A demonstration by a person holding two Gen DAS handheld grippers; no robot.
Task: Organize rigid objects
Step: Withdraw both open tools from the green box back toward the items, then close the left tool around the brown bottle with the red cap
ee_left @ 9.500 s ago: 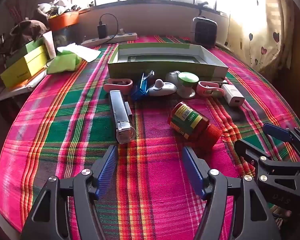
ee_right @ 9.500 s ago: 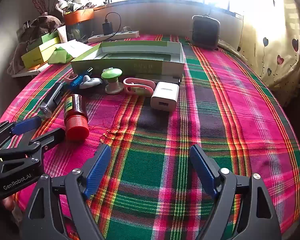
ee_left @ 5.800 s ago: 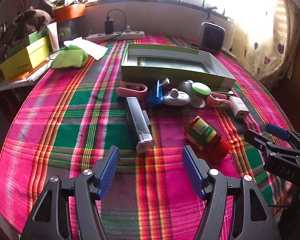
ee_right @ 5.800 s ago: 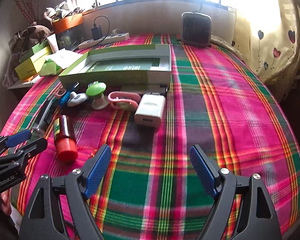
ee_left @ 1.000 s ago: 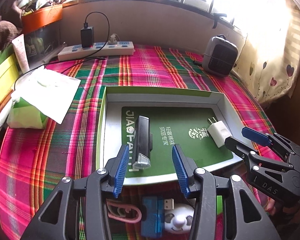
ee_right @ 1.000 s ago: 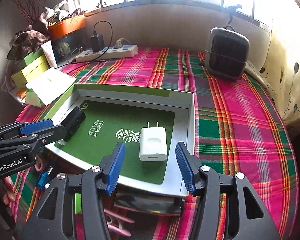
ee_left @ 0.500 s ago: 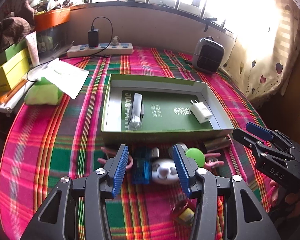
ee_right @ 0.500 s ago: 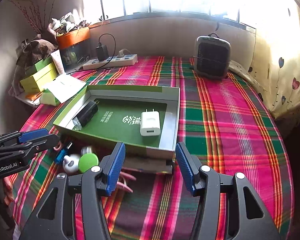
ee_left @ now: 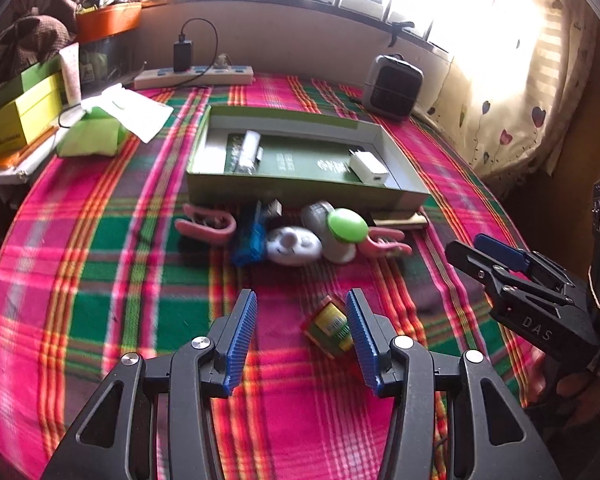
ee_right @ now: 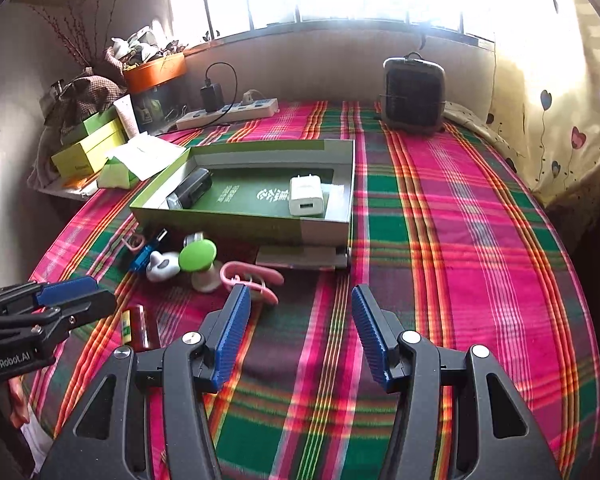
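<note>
I have pulled both grippers back from the box (ee_left: 300, 190), where the torch (ee_left: 247, 152) and charger (ee_right: 306, 196) now lie. Left gripper (ee_left: 302, 340) and right gripper (ee_right: 296, 332) hang half-open, empty. The bottle (ee_left: 329, 326), beside the left claw, looks next.

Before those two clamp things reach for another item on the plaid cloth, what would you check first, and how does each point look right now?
1. Left gripper empty, jaws apart: ok.
2. Right gripper empty, jaws apart: ok.
3. Green box has free floor between the black device and white charger: ok.
4. Red-capped bottle lies near the left gripper, unobstructed: ok.
5. Toy cluster is crowded; the green mushroom toy touches its neighbours: not ok.
6. Bottle cap sealed: cannot tell.
</note>
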